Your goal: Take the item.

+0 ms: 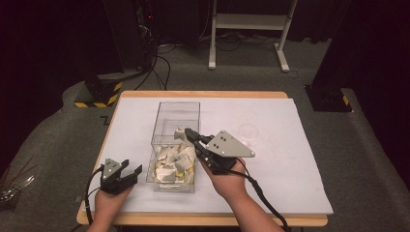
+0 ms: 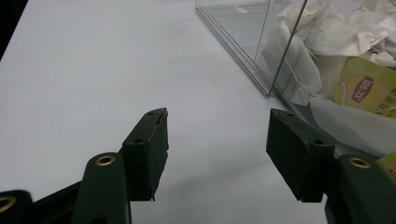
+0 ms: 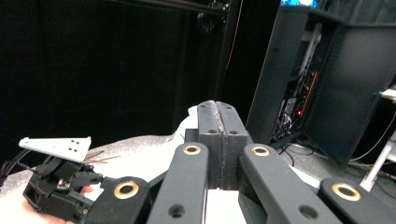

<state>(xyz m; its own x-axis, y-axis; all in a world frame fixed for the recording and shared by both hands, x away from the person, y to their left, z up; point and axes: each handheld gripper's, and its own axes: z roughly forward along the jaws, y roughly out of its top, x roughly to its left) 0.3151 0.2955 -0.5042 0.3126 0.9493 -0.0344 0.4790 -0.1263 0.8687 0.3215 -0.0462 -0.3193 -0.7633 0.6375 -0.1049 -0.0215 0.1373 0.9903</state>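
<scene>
Left claw (image 1: 129,174) agape, right claw (image 1: 186,133) clamped.

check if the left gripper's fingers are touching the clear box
Apart. The left gripper view shows white table between both fingers and the clear box; in the high view the left gripper sits left of it.

bags (image 1: 170,162) in box (image 1: 177,110) | cup (image 1: 248,131) right of box

A small white paper sachet (image 1: 180,133) is held pinched at one edge above the middle of a clear plastic box (image 1: 175,113), tilted. The near half of the box is filled with crumpled white tea sachets (image 1: 172,163), some with yellow tags (image 2: 365,87); its far half is bare
</scene>
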